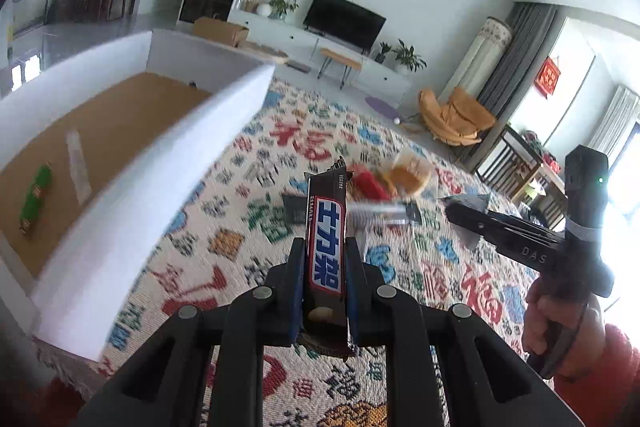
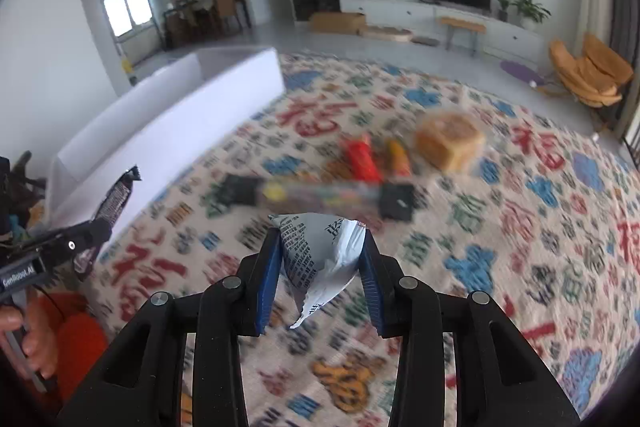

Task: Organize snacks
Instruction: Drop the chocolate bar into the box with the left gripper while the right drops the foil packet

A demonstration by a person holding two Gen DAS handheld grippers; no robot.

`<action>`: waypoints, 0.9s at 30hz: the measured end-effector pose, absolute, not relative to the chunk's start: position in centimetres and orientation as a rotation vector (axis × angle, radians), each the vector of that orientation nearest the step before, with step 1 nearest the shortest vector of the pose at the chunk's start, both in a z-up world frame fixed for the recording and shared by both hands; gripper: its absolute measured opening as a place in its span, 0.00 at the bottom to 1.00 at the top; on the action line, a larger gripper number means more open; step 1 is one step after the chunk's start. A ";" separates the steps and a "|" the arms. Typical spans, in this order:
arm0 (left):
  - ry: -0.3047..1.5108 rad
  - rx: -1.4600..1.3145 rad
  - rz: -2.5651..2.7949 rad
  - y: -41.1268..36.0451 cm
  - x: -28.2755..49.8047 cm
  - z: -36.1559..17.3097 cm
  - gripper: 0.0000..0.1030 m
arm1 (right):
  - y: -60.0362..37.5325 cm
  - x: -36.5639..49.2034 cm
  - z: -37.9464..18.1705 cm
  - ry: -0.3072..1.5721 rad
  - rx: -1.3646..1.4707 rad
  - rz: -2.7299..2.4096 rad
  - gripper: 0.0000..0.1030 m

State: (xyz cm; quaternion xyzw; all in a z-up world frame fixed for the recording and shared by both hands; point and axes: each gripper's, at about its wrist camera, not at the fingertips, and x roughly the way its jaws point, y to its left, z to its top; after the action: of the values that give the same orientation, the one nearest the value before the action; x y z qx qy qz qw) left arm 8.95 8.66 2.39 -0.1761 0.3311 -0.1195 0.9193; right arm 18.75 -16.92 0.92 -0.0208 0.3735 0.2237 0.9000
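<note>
**Both grippers lifted, each clamped on a snack**

Left wrist view: the left gripper (image 1: 325,259) has its blue-padded jaws pressed together on a brown chocolate bar (image 1: 325,247), which stands upright between them with its crimped top end pointing away from the camera. Below it lies a patterned tablecloth (image 1: 400,147) covered in red, blue and green characters. To the left stands a white box (image 1: 160,163) with a brown cardboard floor; inside it lies a green snack packet (image 1: 35,201) near the left edge. Beyond the bar, on the cloth, sit the remaining snacks, blurred: a red packet (image 1: 370,183), a wrapped cake (image 1: 408,175) just beside it, and a long tube-shaped packet with black ends (image 1: 376,213) lying crosswise in front of them. At the right edge the right gripper (image 1: 466,205) reaches in from the side, held by a hand (image 1: 560,331) with a red sleeve; a pale wrapper shows at its tip.

Right wrist view: the right gripper (image 2: 322,263) is closed on a crumpled white packet (image 2: 320,255) printed with dark text; both blue pads press its sides and its lower corner hangs free under the jaws. Ahead on the tablecloth (image 2: 520,219) lie the long packet (image 2: 316,193), the red packet (image 2: 362,159), an orange packet (image 2: 398,157) next to it, and the wrapped cake (image 2: 450,141) further right, all blurred. The white box (image 2: 172,123) stands at the left. At the left edge the left gripper (image 2: 90,231) shows from the side with the chocolate bar (image 2: 116,199) sticking up from it.
</note>
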 end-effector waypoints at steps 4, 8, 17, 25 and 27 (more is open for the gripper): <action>0.643 -0.411 -0.117 15.6 9.4 5.9 0.17 | -7.8 21.0 6.0 0.680 -0.056 0.637 0.38; 0.688 -0.367 0.087 21.8 11.4 5.7 0.22 | 2.2 23.3 8.8 0.620 -0.108 0.751 0.41; 0.718 -0.181 0.228 23.2 13.6 2.8 0.86 | 4.1 25.3 7.3 0.717 0.052 0.739 0.75; 0.754 0.280 0.218 14.1 17.2 0.1 0.84 | -10.5 20.8 -3.4 0.819 -0.259 0.473 0.75; 0.771 0.329 0.185 12.9 17.1 -0.3 0.86 | -15.0 19.9 -5.3 0.836 -0.287 0.383 0.75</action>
State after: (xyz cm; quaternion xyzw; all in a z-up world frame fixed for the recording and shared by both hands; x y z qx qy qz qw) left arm 17.11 12.93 -0.29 0.1593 0.3739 0.0896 0.9093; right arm 19.91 -15.03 -5.28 -0.1381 0.4019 0.1843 0.8863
